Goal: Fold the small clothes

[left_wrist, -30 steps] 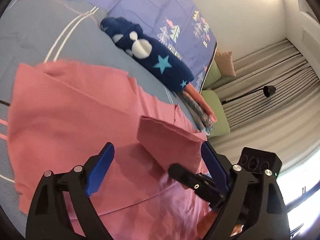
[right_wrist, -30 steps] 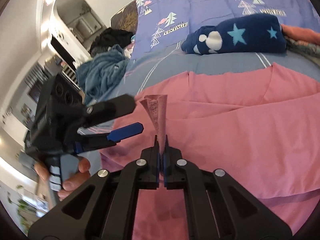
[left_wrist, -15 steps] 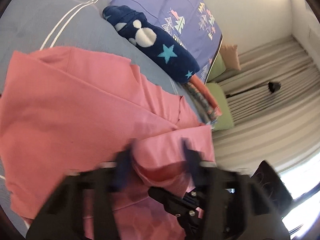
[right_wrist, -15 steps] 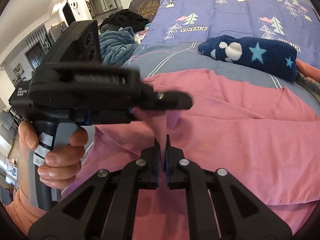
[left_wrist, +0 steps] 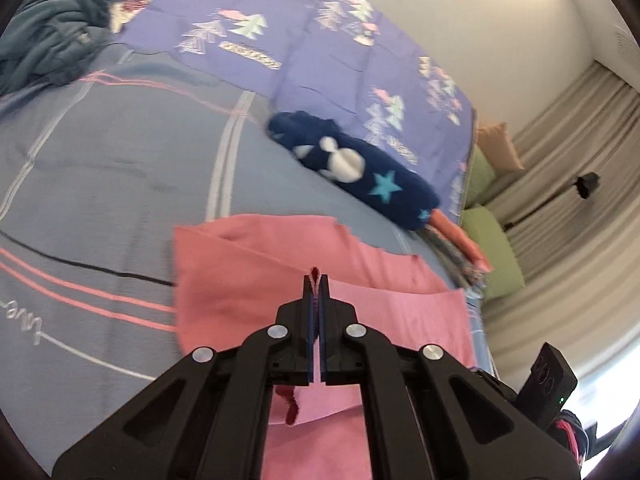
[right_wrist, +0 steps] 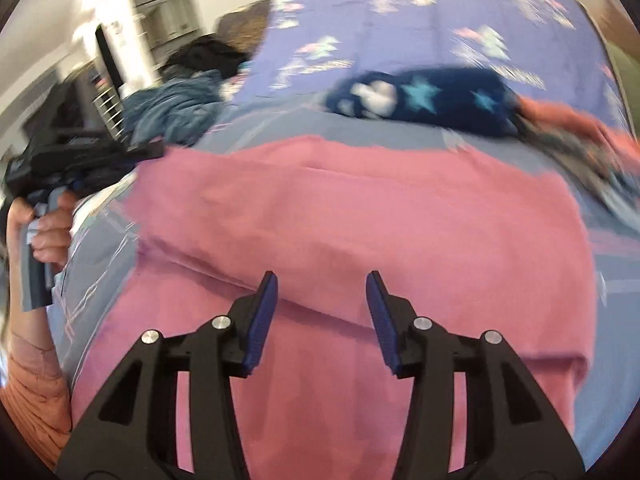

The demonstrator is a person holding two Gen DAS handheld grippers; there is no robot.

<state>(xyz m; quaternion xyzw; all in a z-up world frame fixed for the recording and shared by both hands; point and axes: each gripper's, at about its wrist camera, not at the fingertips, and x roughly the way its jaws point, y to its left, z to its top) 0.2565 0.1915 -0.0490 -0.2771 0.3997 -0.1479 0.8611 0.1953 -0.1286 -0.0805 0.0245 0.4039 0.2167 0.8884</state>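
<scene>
Two grippers: left gripper (left_wrist: 317,280) fingers pinch the pink garment (left_wrist: 248,280); right gripper (right_wrist: 322,286) fingers spread wide, empty.

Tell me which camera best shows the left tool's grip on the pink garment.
The left wrist view: the left tool is shut on a pinched fold of the pink garment, cloth poking out between its tips. The right wrist view shows that tool only at its blurred left edge, grip hidden; the right tool hangs open.
</scene>
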